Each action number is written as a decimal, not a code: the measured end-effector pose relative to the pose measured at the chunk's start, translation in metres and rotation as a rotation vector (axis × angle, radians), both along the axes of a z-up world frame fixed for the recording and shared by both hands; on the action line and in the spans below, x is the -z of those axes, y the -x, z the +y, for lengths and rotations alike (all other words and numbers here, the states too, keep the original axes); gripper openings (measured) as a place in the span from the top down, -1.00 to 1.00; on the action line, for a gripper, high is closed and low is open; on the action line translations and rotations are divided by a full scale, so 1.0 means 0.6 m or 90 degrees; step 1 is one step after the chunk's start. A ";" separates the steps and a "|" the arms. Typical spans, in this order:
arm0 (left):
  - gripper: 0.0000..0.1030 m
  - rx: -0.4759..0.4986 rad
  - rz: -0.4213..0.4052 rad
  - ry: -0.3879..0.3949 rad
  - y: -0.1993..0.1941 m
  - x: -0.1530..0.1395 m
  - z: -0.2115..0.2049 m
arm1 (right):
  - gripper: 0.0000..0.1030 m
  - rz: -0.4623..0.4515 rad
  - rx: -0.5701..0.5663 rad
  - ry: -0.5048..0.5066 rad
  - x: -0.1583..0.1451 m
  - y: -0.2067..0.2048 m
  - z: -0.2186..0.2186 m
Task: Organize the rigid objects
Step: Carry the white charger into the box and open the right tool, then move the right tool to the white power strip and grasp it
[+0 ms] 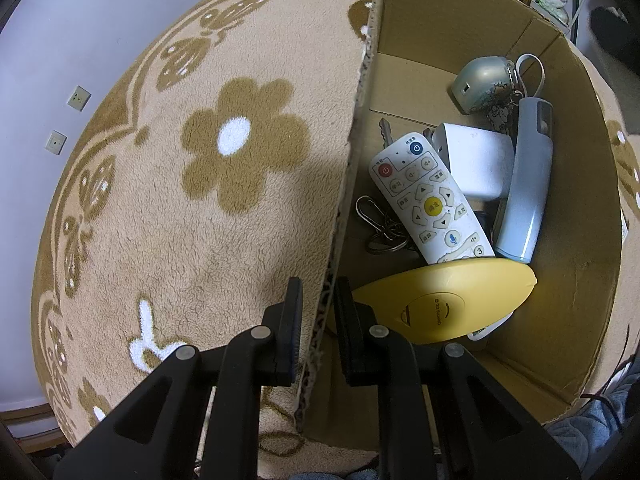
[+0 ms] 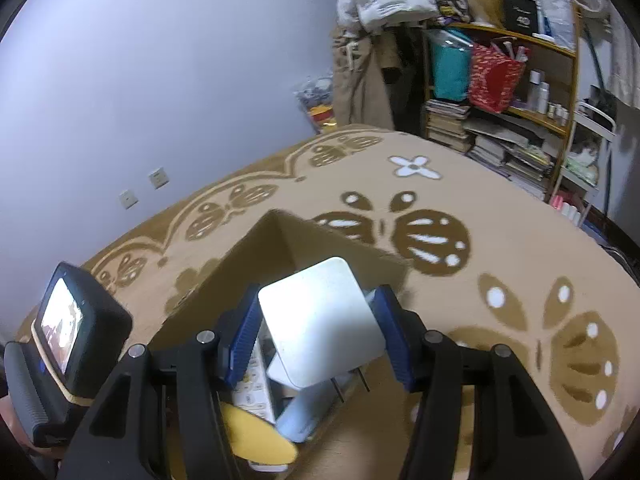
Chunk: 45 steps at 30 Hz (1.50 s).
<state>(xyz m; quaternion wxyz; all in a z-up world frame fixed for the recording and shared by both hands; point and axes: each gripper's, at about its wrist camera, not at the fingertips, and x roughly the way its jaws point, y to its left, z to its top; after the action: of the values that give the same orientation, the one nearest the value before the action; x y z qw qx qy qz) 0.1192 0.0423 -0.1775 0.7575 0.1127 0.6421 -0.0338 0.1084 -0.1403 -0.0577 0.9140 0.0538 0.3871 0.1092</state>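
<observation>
White plug adapter [image 2: 320, 320] in right gripper [image 2: 318, 334].

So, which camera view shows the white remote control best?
The left wrist view: the remote control lies face up in the cardboard box, buttons clear. The right wrist view shows only a blurred strip of it.

Tan flower-and-butterfly patterned blanket [image 1: 200, 220] covering the surface, open cardboard box [image 1: 568, 240] resting on it
</observation>
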 end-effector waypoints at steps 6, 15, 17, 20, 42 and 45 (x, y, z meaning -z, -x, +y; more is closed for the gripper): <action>0.69 -0.002 0.001 0.003 0.001 0.000 0.001 | -0.17 0.023 -0.023 -0.016 0.024 -0.003 0.025; 0.69 -0.008 0.003 0.008 0.000 0.001 0.003 | -0.18 0.063 -0.037 -0.002 0.056 -0.005 0.049; 0.69 -0.010 0.004 0.011 0.000 0.001 0.004 | -0.18 0.071 -0.036 0.030 0.061 -0.004 0.059; 0.69 -0.013 0.005 0.015 -0.001 0.001 0.005 | -0.18 0.072 -0.042 0.070 0.066 -0.001 0.074; 0.69 -0.012 0.006 0.014 0.000 0.001 0.005 | -1.00 0.006 0.077 0.057 0.003 -0.003 -0.024; 0.69 -0.012 0.006 0.013 -0.001 0.001 0.005 | -1.00 0.001 0.116 0.065 0.004 -0.006 -0.062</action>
<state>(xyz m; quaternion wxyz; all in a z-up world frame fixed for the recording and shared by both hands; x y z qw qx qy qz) 0.1196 0.0453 -0.1782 0.7561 0.0987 0.6461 -0.0338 0.1121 -0.1777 -0.0601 0.9214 0.0422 0.3863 0.0059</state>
